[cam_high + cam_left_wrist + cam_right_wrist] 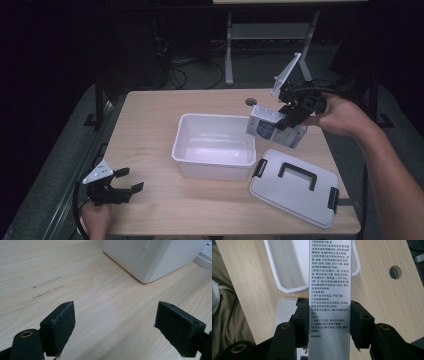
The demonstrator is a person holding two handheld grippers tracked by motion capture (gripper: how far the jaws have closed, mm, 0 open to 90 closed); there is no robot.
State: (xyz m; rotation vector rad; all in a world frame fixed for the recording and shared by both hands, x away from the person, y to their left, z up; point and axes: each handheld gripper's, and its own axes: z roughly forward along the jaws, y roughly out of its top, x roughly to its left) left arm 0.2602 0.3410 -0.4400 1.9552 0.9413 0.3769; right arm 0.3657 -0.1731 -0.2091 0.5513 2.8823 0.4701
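The jaws of the right gripper (292,112) are clamping a small printed carton (275,129) by its two narrow sides; in the right gripper view the pads are pressing flat against the carton (329,290), whose text panel is facing the camera. The carton is hanging in the air just beside the right rim of the white bin (214,145), not yet over its hollow. The bin is sitting open and empty on the counter (150,130). Its grey lid (295,187) is lying flat near the bin's right front corner, detached.

The left gripper (112,186) is resting well apart from the bin, at its left front, jaws spread wide and holding nothing.

Judged status: pick-up complete. Remaining: lowering the carton into the bin, releasing it, probably fitting the lid.
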